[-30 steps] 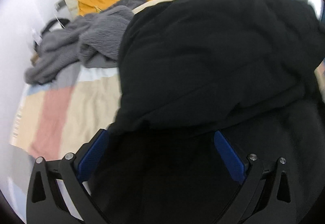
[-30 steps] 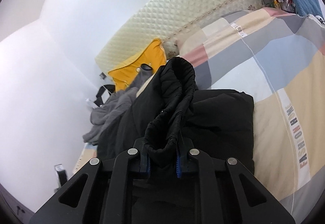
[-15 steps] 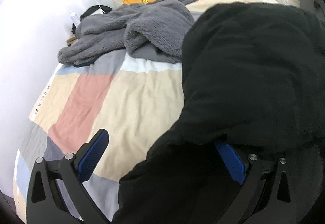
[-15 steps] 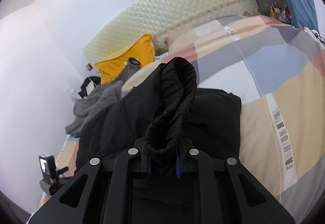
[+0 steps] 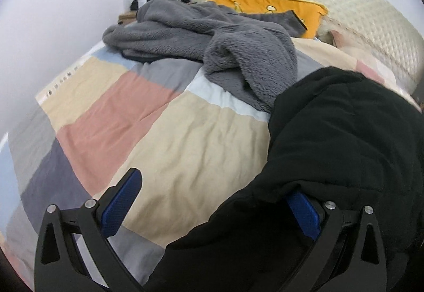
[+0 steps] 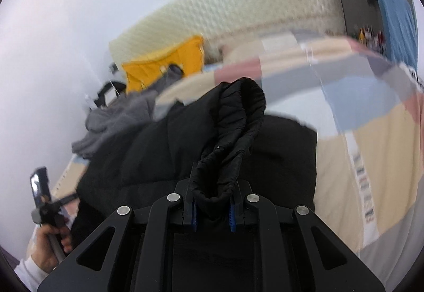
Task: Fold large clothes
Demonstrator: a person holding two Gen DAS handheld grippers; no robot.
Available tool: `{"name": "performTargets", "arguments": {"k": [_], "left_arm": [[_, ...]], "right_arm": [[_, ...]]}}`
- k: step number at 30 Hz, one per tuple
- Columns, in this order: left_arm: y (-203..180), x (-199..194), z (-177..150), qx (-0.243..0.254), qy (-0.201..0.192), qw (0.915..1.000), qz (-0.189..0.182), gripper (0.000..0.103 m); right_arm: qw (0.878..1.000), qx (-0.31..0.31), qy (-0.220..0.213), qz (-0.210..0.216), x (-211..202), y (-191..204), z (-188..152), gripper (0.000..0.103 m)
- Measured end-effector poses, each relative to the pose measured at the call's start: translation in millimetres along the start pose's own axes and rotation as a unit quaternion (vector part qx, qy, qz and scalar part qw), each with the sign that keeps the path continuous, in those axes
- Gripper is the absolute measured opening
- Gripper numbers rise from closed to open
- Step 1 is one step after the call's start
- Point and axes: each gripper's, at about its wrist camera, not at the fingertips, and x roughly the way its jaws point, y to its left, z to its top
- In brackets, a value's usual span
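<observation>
A large black padded jacket lies on the patchwork bed cover. In the left wrist view my left gripper is open wide at the jacket's left edge; its right blue pad is partly under the black cloth, its left pad is over the bare cover. In the right wrist view my right gripper is shut on a gathered black cuff or hem of the jacket and holds it up.
A grey fleece garment lies heaped behind the jacket, by a yellow pillow and the quilted headboard. The white wall runs along the left. A hand with the other gripper's handle shows at lower left in the right wrist view.
My left gripper has slid left off the jacket, so more bare bed cover shows. My right gripper has kept its hold on the cuff; its view has swung and is blurred.
</observation>
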Motion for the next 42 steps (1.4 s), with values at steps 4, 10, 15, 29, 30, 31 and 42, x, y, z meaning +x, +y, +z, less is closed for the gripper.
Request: {"name": "performTargets", "arguments": {"k": [4, 10, 15, 29, 30, 31, 42], "left_arm": [[1.1, 3.9, 0.0, -0.002, 0.009, 0.9999, -0.009, 0.103], [-1.8, 10.3, -2.1, 0.013, 0.017, 0.9997, -0.008, 0.103], [-1.7, 9.9, -4.0, 0.019, 0.021, 0.9995, -0.010, 0.103], [26.9, -80.7, -27.1, 0.048, -0.038, 0.9948, -0.082, 0.103], [29.3, -87.7, -30.5, 0.046, -0.040, 0.9939, -0.092, 0.103], [32.3, -97.6, -35.3, 0.045, -0.044, 0.9927, -0.103, 0.103], [54.5, -205.8, -28.5, 0.066, -0.085, 0.9802, -0.166, 0.103]], "right_arm": [[0.999, 0.001, 0.037, -0.025, 27.6, -14.3, -18.3, 0.014], [0.997, -0.035, 0.045, -0.061, 47.0, -12.9, -32.6, 0.015], [0.996, -0.037, 0.037, -0.073, 41.6, -8.9, -35.8, 0.019], [0.996, -0.040, -0.003, -0.074, -54.3, 33.5, -71.0, 0.068], [0.996, -0.043, -0.008, -0.074, -67.0, 38.2, -78.4, 0.068], [0.996, -0.049, -0.011, -0.076, -75.1, 42.1, -82.1, 0.068], [0.995, -0.026, -0.077, -0.062, -180.1, 49.7, -105.2, 0.069]]}}
